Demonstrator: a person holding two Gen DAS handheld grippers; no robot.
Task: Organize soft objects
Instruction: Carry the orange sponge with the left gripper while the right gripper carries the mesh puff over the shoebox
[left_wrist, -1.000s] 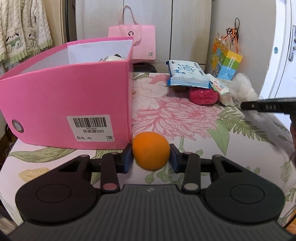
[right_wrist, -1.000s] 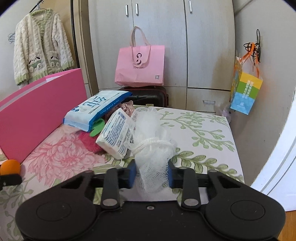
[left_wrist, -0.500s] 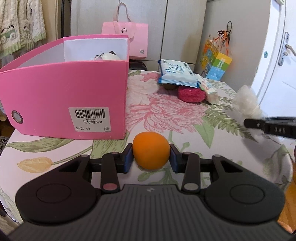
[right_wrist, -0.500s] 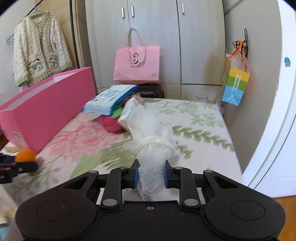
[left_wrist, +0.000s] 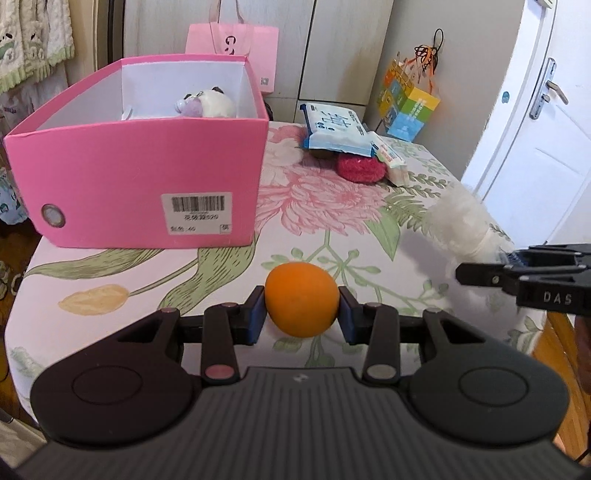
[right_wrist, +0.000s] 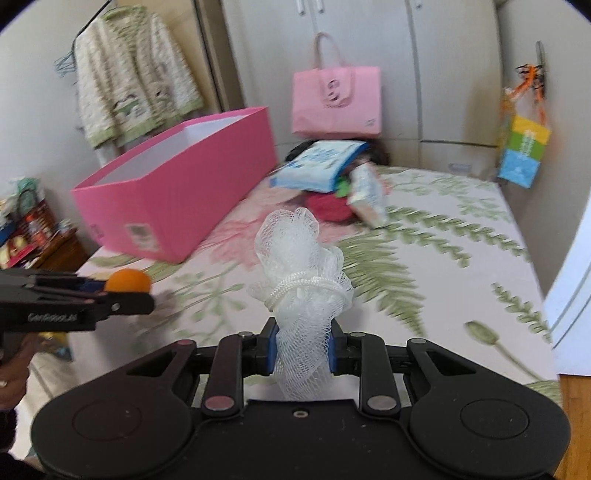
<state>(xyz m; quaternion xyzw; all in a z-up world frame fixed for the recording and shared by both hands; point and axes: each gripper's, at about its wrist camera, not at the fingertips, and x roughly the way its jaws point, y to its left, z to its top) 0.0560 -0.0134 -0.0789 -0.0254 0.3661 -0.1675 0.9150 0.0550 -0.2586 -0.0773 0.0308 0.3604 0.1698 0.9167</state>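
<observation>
Your left hand-held gripper is clamped on the orange ball, held above the near edge of the bench. Your right hand-held gripper pinches the white mesh puff, its jaws pressed into the netting, over the bench's right side. "DAS" reads on the right gripper's side. Ahead on the left sits the pink box with a barcode label, its print too small to read, and a plush toy inside. Beyond lie a blue tissue pack and a red puff. A flowered cloth covers the bench; a pink bag stands before the wardrobe.
</observation>
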